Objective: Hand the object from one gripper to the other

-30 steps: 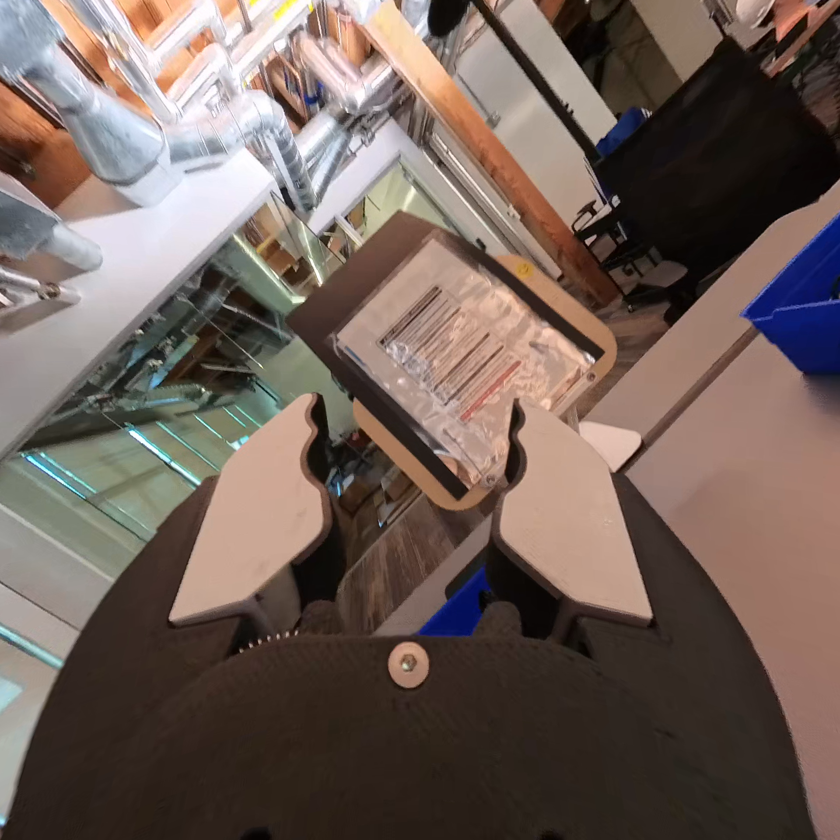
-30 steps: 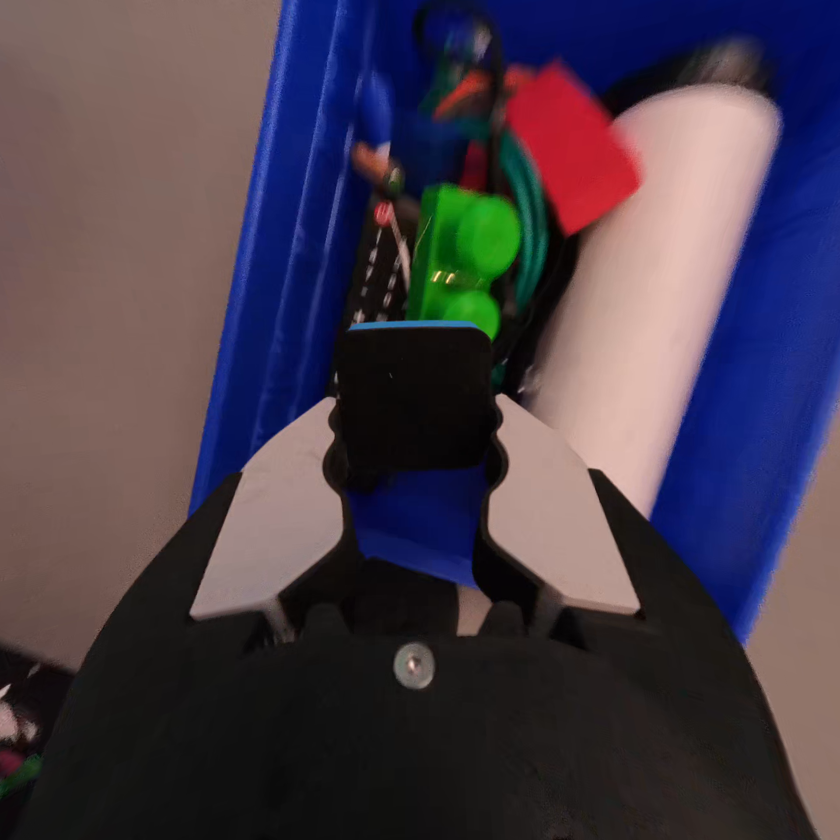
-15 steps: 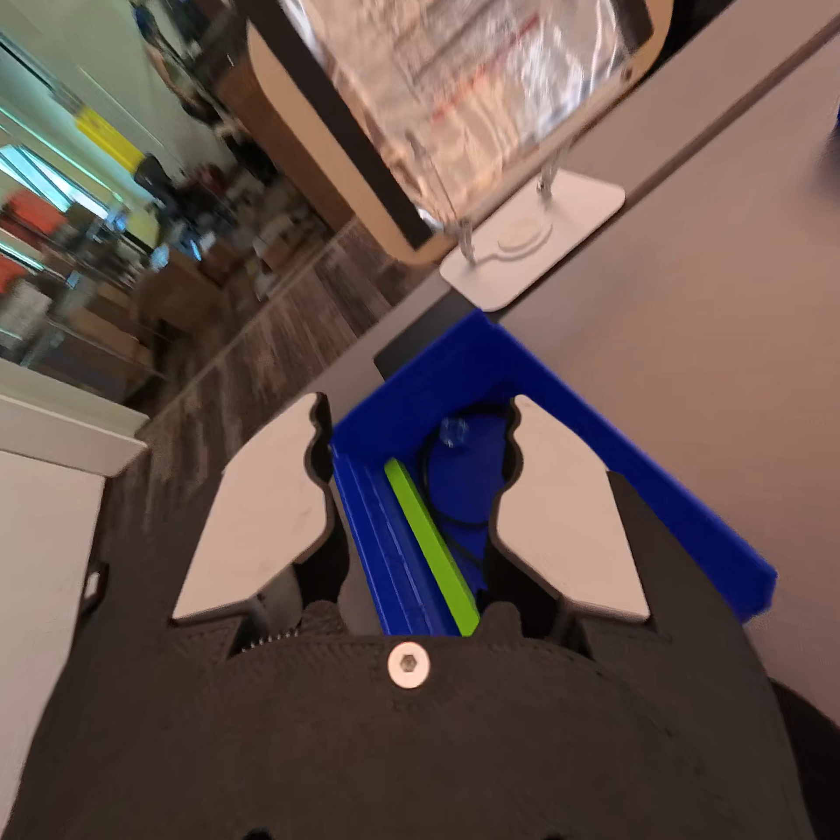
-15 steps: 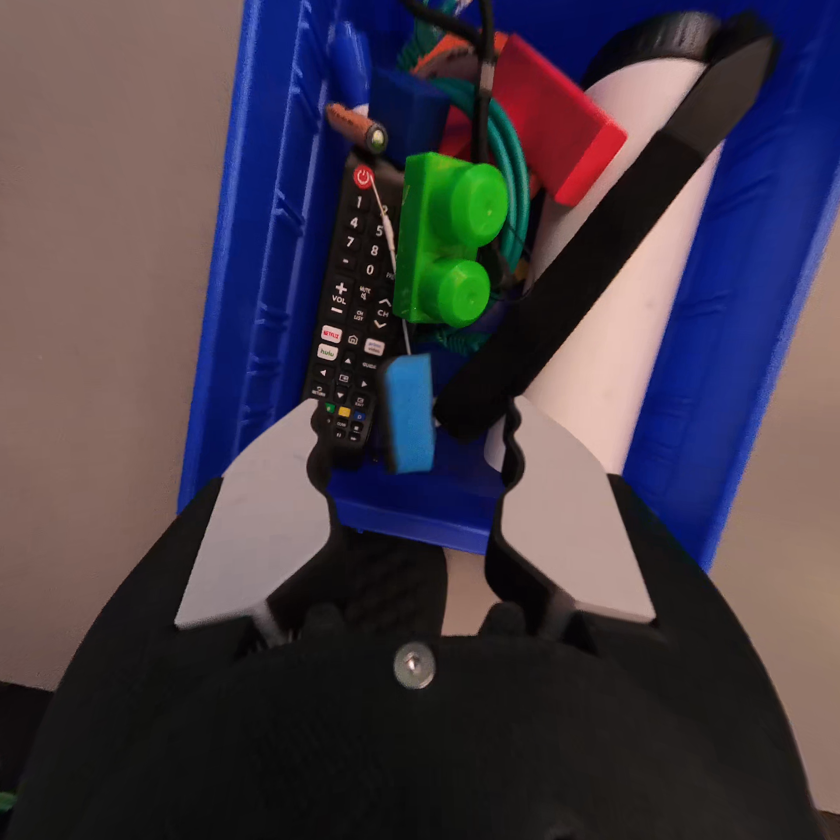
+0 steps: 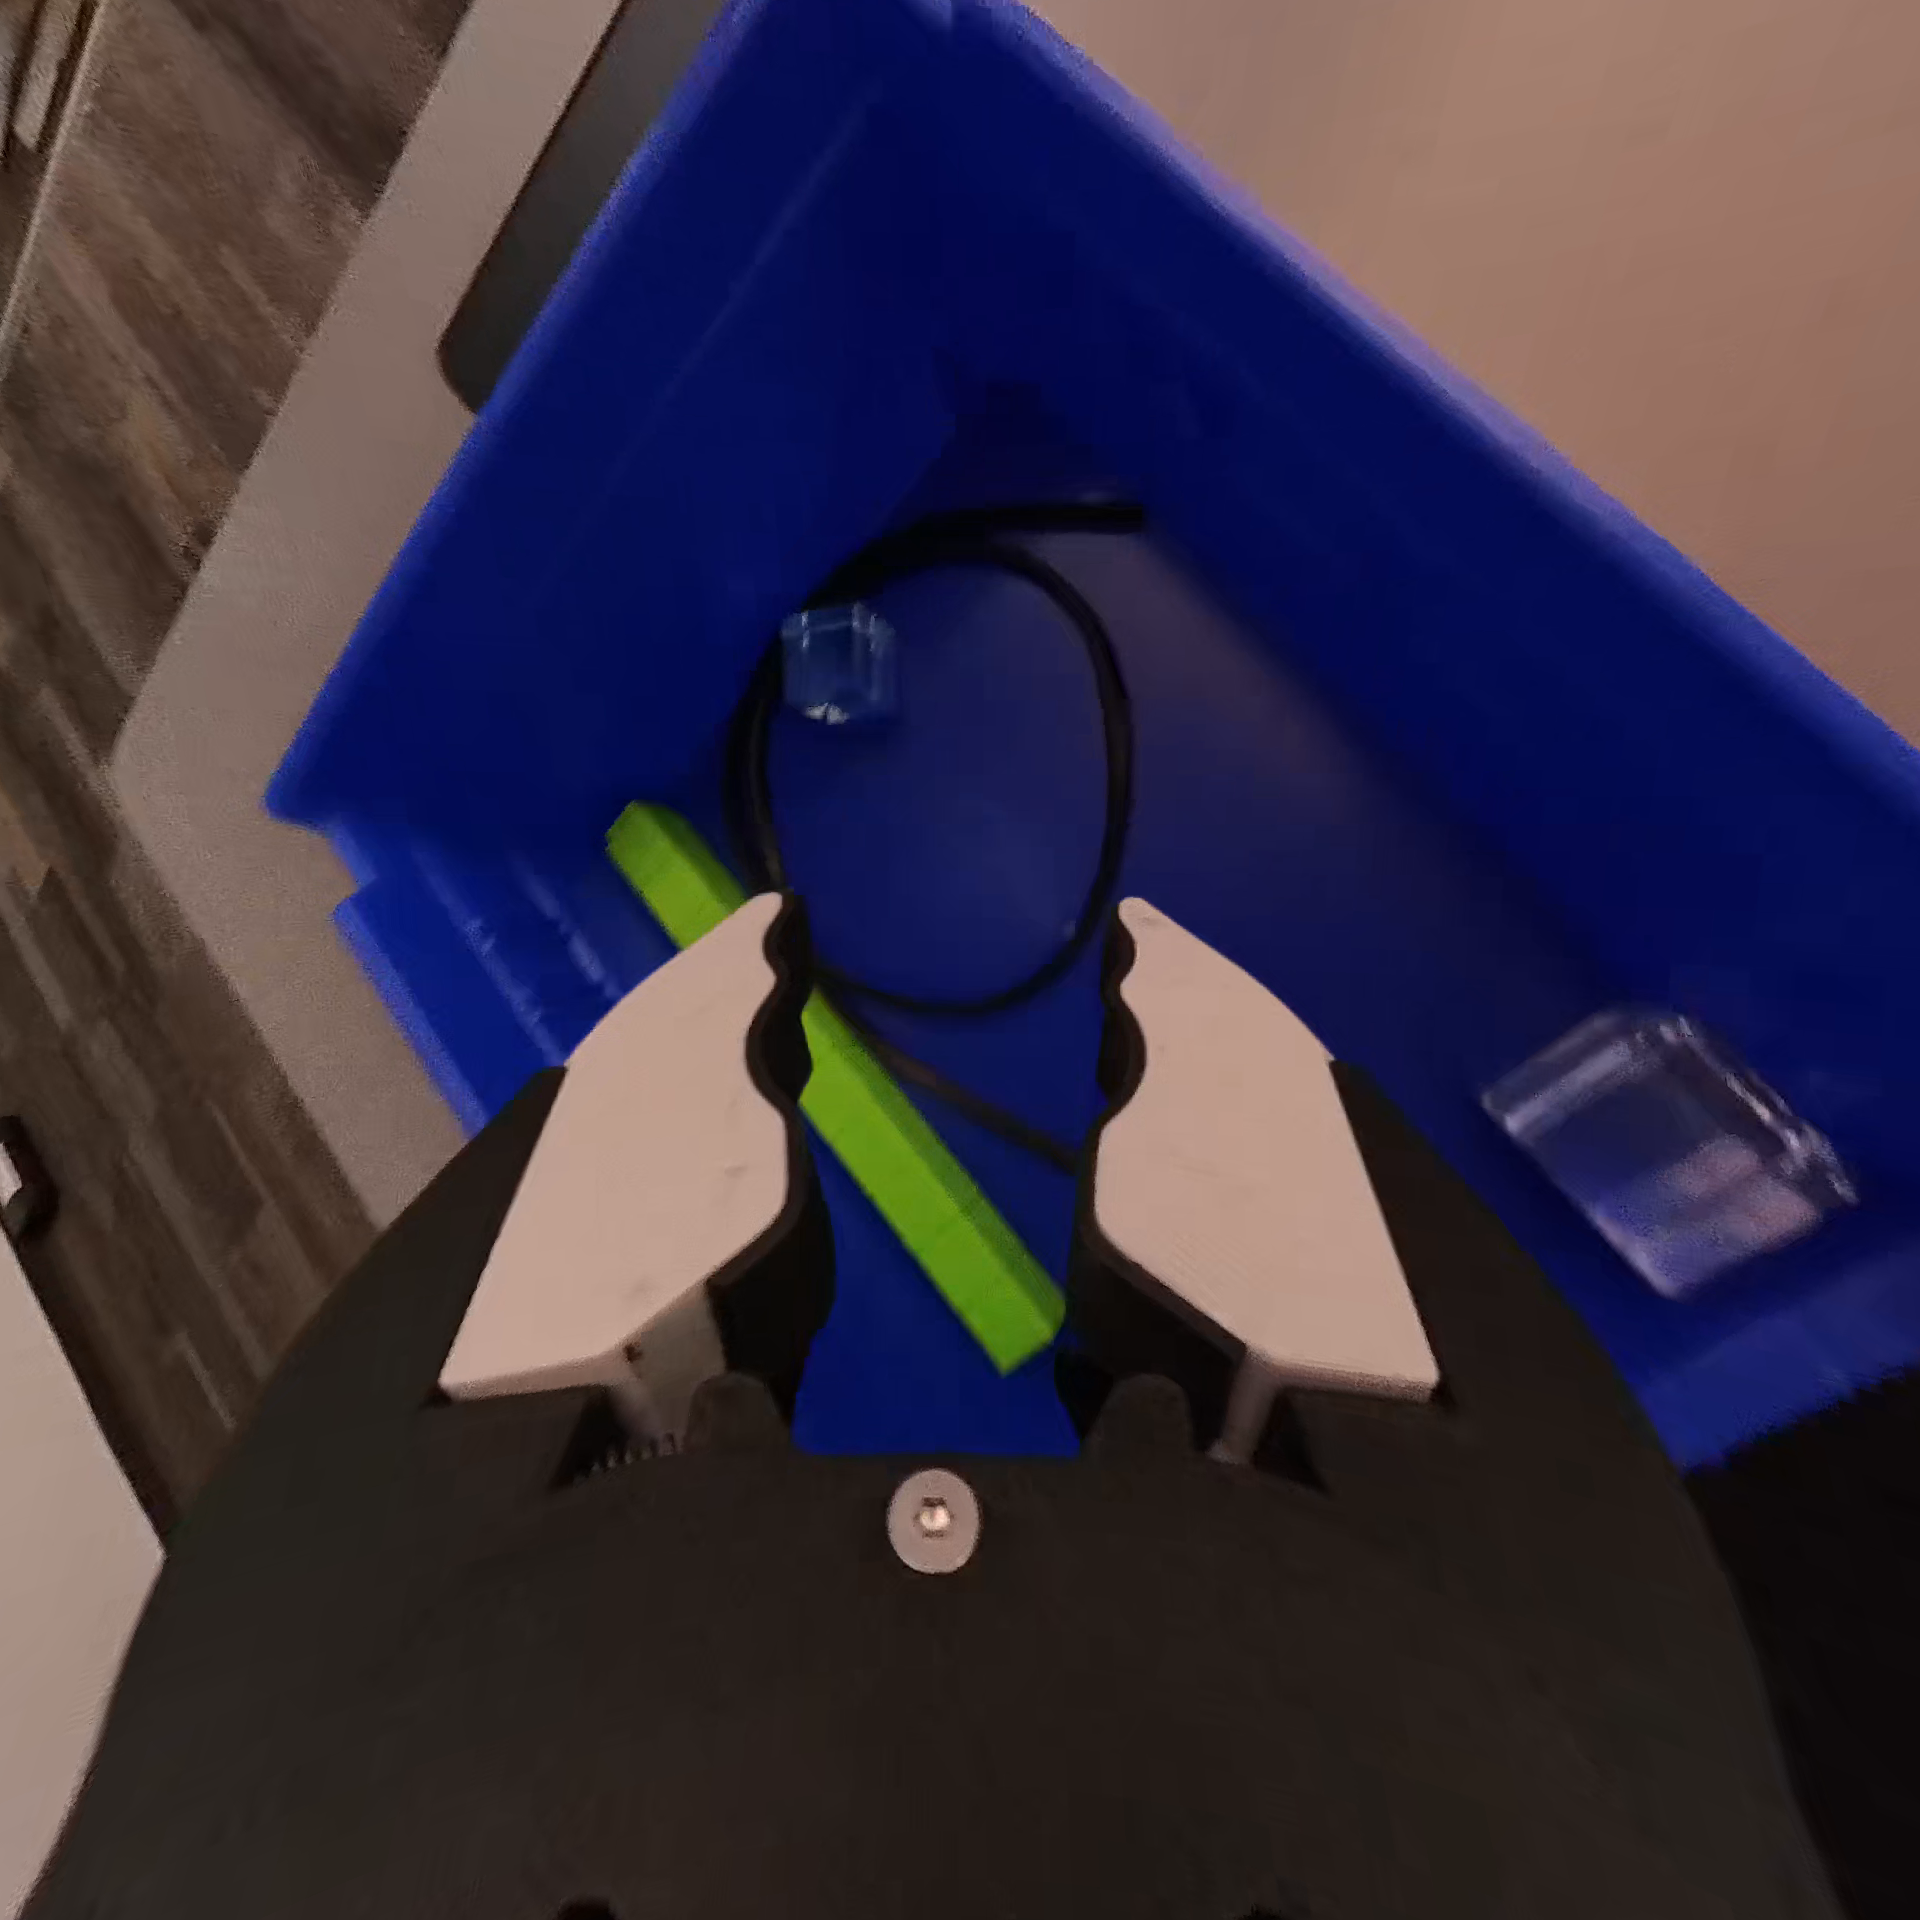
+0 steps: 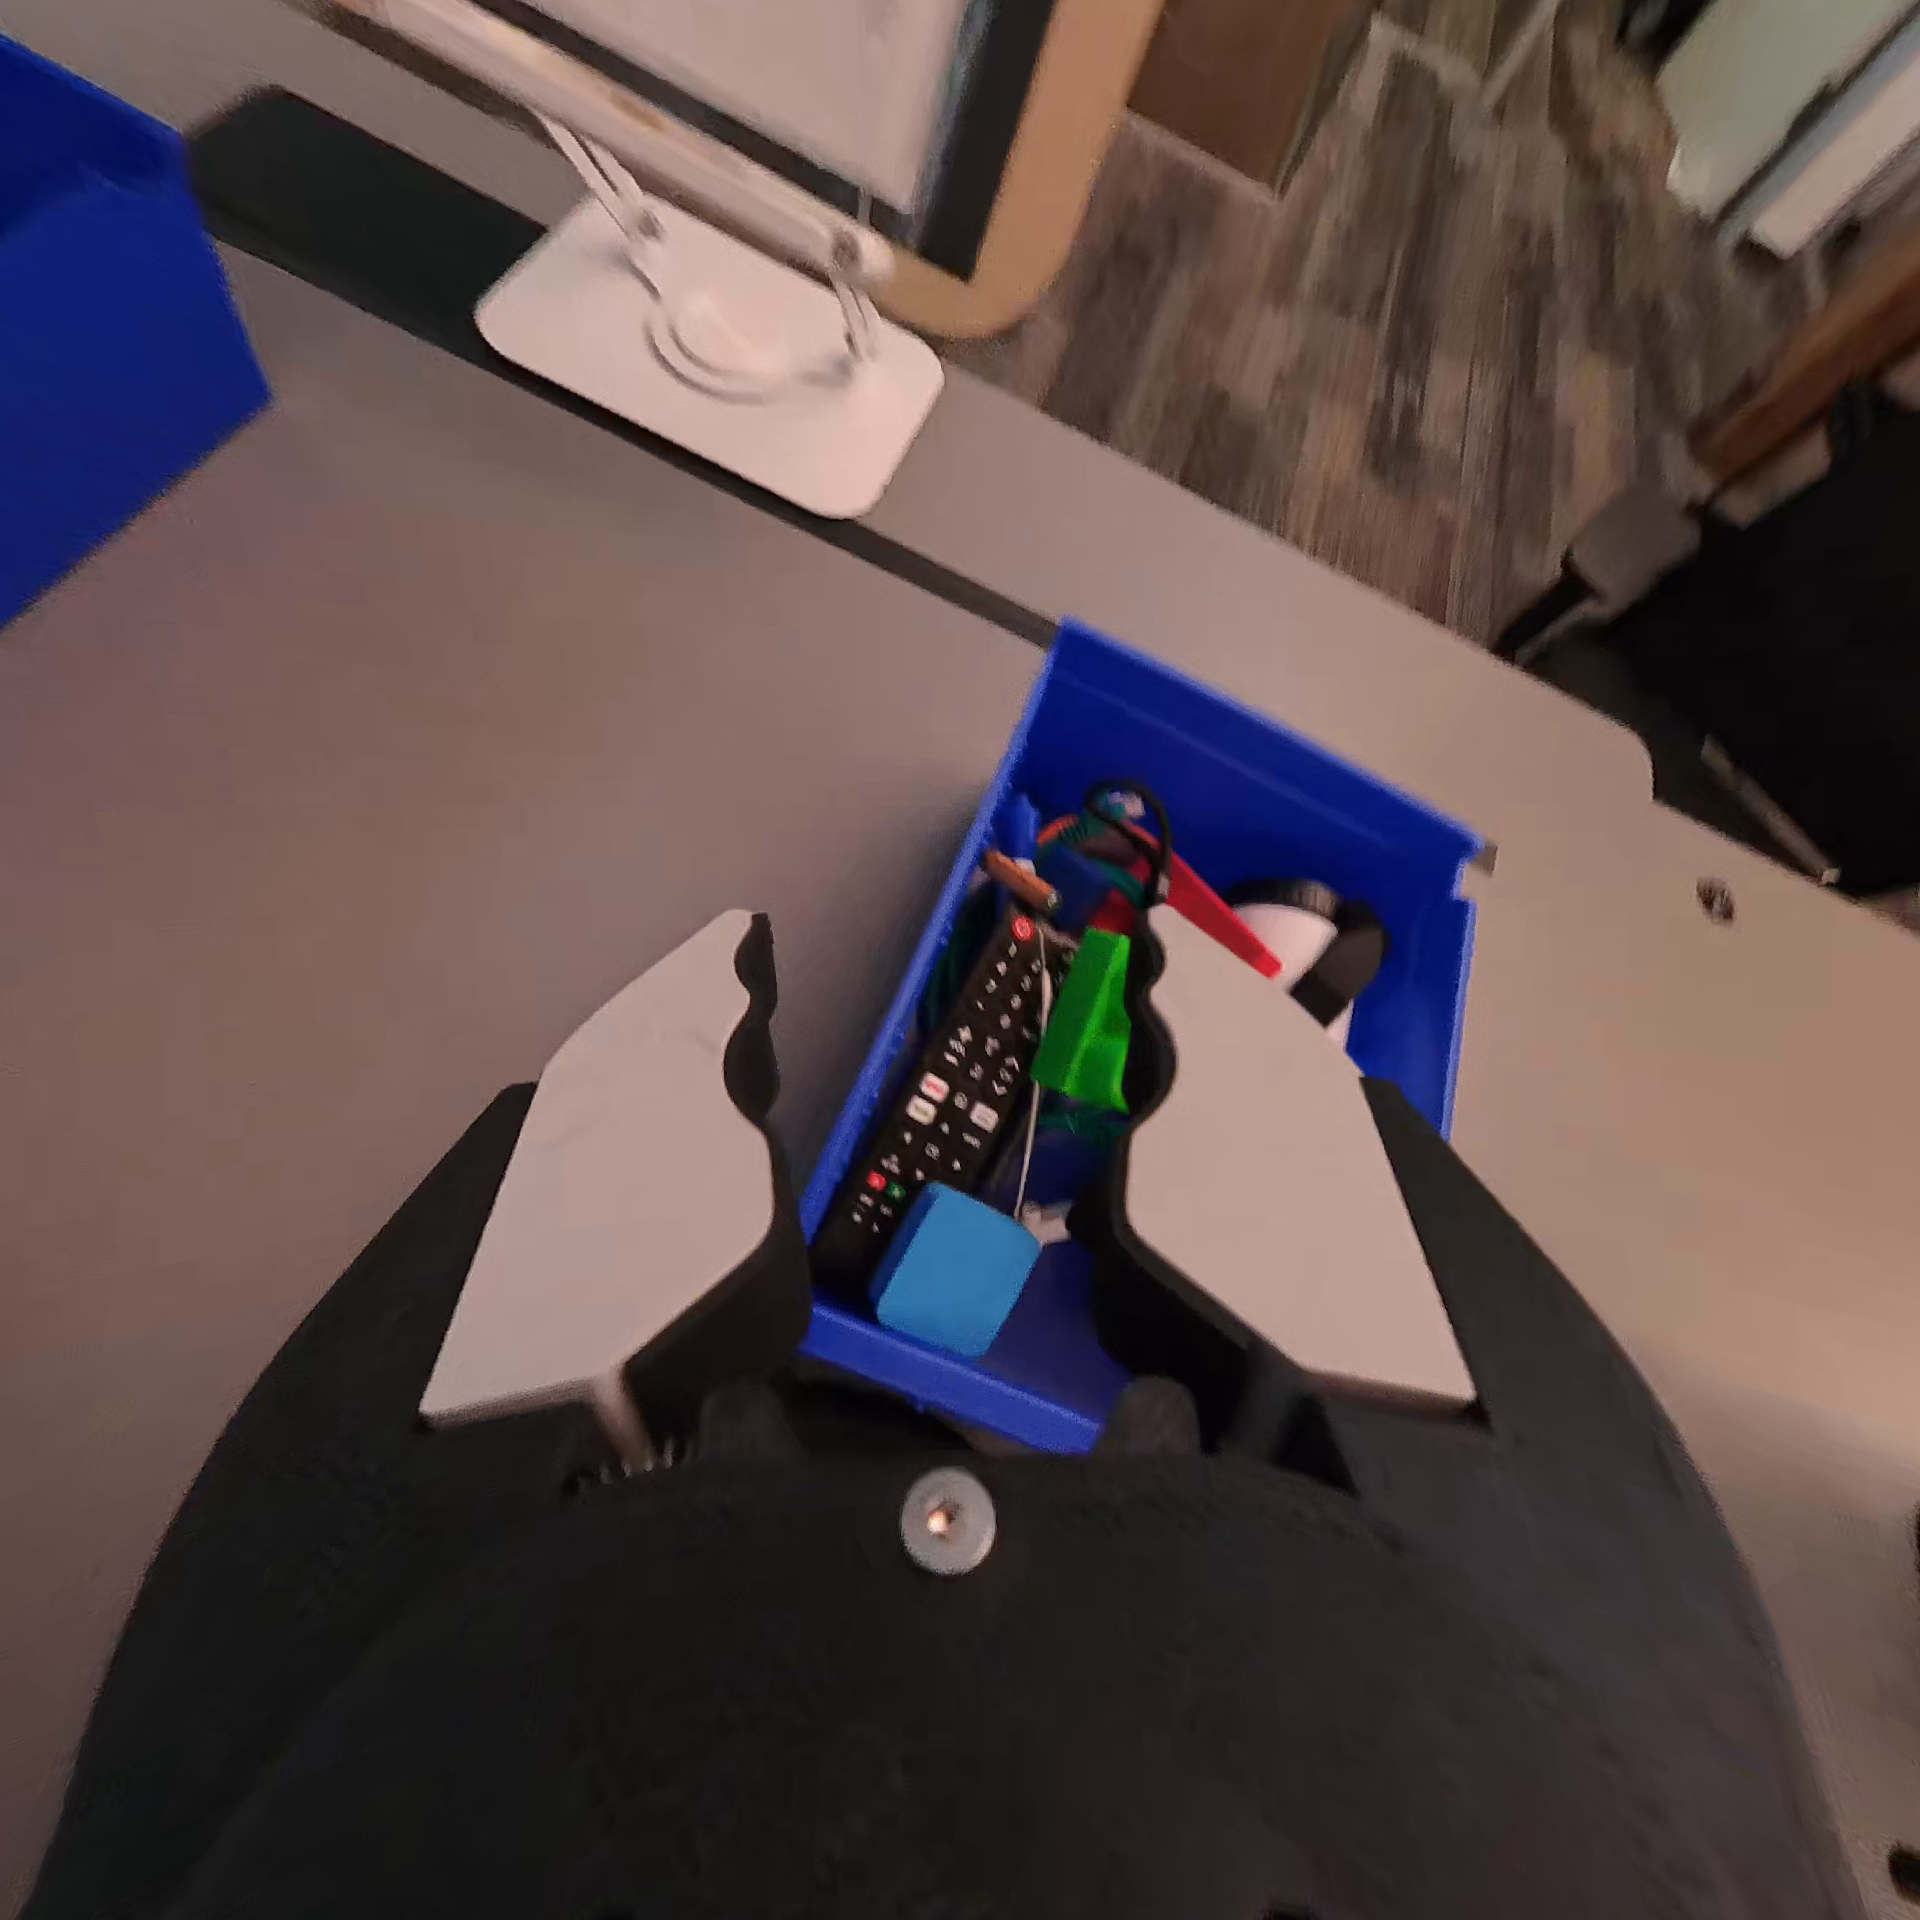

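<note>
Left gripper (image 5: 951, 914): jaws spread, empty, over a blue bin (image 5: 1351, 436) with a green bar (image 5: 904, 1164) between them. Right gripper (image 6: 951, 935): jaws spread, empty; light-blue sponge block (image 6: 956, 1268) lies between them in the second bin (image 6: 1247, 769).

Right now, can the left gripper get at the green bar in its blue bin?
Probably yes. The left gripper is open and empty, right above the green bar, which lies bare on the floor of the blue bin. Only a thin black cable loops across it and could snag.
</note>
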The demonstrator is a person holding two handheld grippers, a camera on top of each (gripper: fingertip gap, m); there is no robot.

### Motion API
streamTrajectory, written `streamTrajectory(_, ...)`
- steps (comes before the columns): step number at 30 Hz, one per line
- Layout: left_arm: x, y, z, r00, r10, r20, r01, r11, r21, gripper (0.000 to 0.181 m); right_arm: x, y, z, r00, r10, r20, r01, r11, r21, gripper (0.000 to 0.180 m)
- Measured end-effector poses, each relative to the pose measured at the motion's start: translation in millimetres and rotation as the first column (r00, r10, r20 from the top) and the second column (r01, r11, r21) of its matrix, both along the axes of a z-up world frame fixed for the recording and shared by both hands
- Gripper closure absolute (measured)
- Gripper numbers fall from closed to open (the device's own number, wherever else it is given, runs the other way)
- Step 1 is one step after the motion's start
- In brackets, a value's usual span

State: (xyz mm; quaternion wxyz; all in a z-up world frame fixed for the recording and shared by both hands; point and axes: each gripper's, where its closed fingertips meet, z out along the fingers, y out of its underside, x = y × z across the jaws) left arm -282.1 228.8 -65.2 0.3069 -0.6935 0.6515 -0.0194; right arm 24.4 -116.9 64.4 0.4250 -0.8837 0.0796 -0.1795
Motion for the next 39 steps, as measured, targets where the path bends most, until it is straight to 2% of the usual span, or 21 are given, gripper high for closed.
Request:
streamTrajectory(3, 26.4, 25.2, -11.1, 0.994, 0.082, 0.074, -0.087, 0.994, 0.068, 0.124, -14.2, 11.8, 9.5, 0.997, 0.062, 0.048, -0.064, 0.998, 0.031, 0.117)
streamTrajectory(7, 52.2, 47.6, -23.6, 0.974, 0.133, 0.184, -0.152, 0.984, 0.09, 0.127, -12.8, 15.7, 8.2, 0.996, 0.065, 0.057, -0.066, 0.998, 0.022, 0.117)
streamTrajectory(14, 51.0, 74.3, -49.1, 0.981, 0.15, 0.119, -0.155, 0.987, 0.033, 0.125, -11.5, 15.2, 3.7, 0.993, 0.1, 0.065, -0.1, 0.995, -0.01, 0.117)
streamTrajectory(17, 49.7, 76.6, -63.7, 0.991, 0.131, 0.038, -0.133, 0.99, 0.041, 0.126, -9.5, 15.4, 5.4, 0.993, 0.099, 0.061, -0.099, 0.995, -0.002, 0.118)
streamTrajectory(19, 46.5, 82.5, -68.1, 0.989, 0.148, -0.008, -0.147, 0.985, 0.086, 0.135, -9.0, 15.9, 5.8, 0.992, 0.104, 0.065, -0.103, 0.995, -0.005, 0.118)
streamTrajectory(21, 50.4, 83.8, -67.2, 0.99, 0.138, 0.002, -0.138, 0.985, 0.103, 0.131, -9.3, 17.2, 6.0, 0.992, 0.111, 0.064, -0.111, 0.994, -0.003, 0.118)
streamTrajectory(23, 51.6, 83.3, -69.2, 0.992, 0.126, 0.007, -0.126, 0.987, 0.101, 0.144, -9.3, 18.4, 4.5, 0.991, 0.117, 0.06, -0.117, 0.993, -0.009, 0.118)
streamTrajectory(26, 46.5, 79.4, -67.0, 0.993, 0.121, -0.007, -0.121, 0.991, 0.058, 0.147, -7.1, 17.2, -0.1, 0.991, 0.112, 0.075, -0.109, 0.993, -0.044, 0.119)
streamTrajectory(30, 39.8, 72.3, -31.7, 0.983, 0.146, 0.107, -0.149, 0.989, 0.019, 0.148, -10.2, 17.2, 3.7, 0.987, 0.118, 0.112, -0.113, 0.992, -0.051, 0.121)
streamTrajectory(34, 43.5, 41.2, 51.1, 0.938, 0.093, 0.333, -0.107, 0.994, 0.022, 0.149, -33.6, 34.6, 33.1, 0.948, 0.205, 0.243, -0.224, 0.973, 0.052, 0.121)
streamTrajectory(36, 58.0, -3.6, 102.3, 0.861, -0.021, 0.508, 0.037, 0.999, -0.021, 0.149, -58.8, 48.5, 52.5, 0.894, 0.282, 0.348, -0.34, 0.933, 0.118, 0.12)
streamTrajectory(38, 69.6, -59.1, 152.2, 0.724, -0.136, 0.677, 0.223, 0.974, -0.043, 0.149, -88.3, 61.4, 71.7, 0.833, 0.329, 0.445, -0.448, 0.872, 0.195, 0.115)
streamTrajectory(39, 72.8, -88.9, 172.7, 0.648, -0.177, 0.741, 0.327, 0.943, -0.06, 0.149, -106.7, 67.3, 77.4, 0.791, 0.367, 0.489, -0.518, 0.827, 0.217, 0.105)
